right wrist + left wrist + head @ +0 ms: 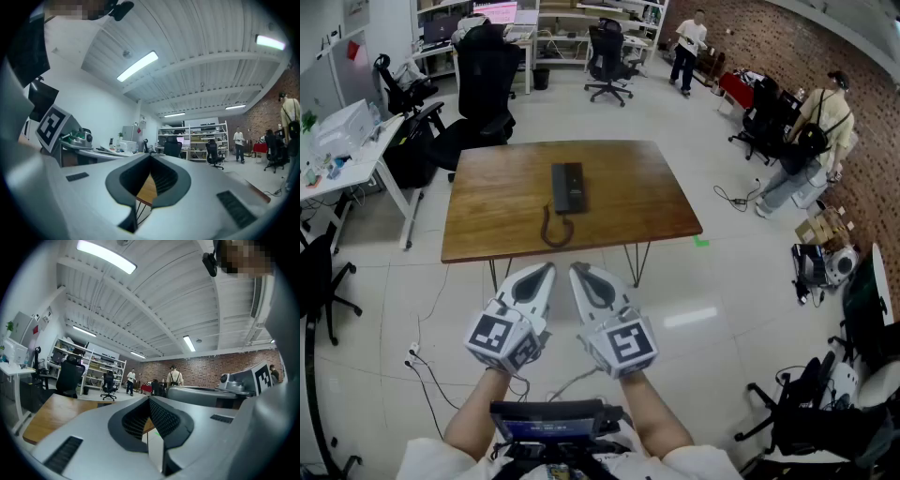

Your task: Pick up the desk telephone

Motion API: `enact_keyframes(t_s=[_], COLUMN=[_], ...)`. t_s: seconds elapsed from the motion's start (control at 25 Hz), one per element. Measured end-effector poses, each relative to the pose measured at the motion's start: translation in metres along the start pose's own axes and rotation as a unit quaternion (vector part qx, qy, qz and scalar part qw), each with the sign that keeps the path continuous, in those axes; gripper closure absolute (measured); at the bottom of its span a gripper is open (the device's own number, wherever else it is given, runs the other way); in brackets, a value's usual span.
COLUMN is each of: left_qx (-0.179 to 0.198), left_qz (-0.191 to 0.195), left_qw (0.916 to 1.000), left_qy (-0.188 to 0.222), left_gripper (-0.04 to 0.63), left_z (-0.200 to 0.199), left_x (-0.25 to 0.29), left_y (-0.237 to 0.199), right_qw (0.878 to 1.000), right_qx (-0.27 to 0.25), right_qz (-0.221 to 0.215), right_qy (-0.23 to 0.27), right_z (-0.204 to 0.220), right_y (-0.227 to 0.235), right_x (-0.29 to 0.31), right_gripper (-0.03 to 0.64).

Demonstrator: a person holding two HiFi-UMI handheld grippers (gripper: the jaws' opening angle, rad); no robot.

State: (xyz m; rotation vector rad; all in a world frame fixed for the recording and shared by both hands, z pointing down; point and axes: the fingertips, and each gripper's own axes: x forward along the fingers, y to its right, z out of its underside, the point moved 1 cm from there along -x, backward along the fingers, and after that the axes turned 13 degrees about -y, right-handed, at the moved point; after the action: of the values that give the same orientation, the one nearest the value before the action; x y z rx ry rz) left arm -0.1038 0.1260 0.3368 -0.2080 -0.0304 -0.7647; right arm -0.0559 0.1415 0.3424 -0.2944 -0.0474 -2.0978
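Note:
A black desk telephone (567, 187) lies flat in the middle of a wooden table (628, 197), its coiled cord (555, 231) looping toward the near edge. Both grippers hang side by side over the floor, short of the table's near edge, well apart from the phone. My left gripper (544, 271) is shut with nothing in it, and so is my right gripper (578, 271). In the left gripper view the jaws (150, 400) meet with only floor and table edge behind them. In the right gripper view the shut jaws (151, 157) frame a sliver of the table top.
A black office chair (483, 80) stands behind the table. A white desk (352, 155) with clutter is at the left. A person (814, 141) stands at the right near bags and boxes, another person (686, 47) at the back. Cables (427, 361) trail on the floor.

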Motion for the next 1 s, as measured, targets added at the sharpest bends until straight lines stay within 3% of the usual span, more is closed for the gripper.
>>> enact_keyframes(t_s=[0.56,1.0], left_qx=[0.003,0.017], left_qz=[0.007,0.003], left_qw=[0.9997,0.9996], left_qy=[0.024,0.024], left_gripper=[0.595,0.595], left_z=[-0.011,-0.009], left_x=[-0.002,0.025], left_y=[-0.022,-0.033], right_qw=[1.000,1.000], right_qx=[-0.004,-0.001], right_qz=[0.011,0.008], right_qy=[0.009,0.006], right_z=[-0.010,0.001], right_y=[-0.012,0.011], right_x=[0.019,0.038], right_gripper=[0.612,0.612])
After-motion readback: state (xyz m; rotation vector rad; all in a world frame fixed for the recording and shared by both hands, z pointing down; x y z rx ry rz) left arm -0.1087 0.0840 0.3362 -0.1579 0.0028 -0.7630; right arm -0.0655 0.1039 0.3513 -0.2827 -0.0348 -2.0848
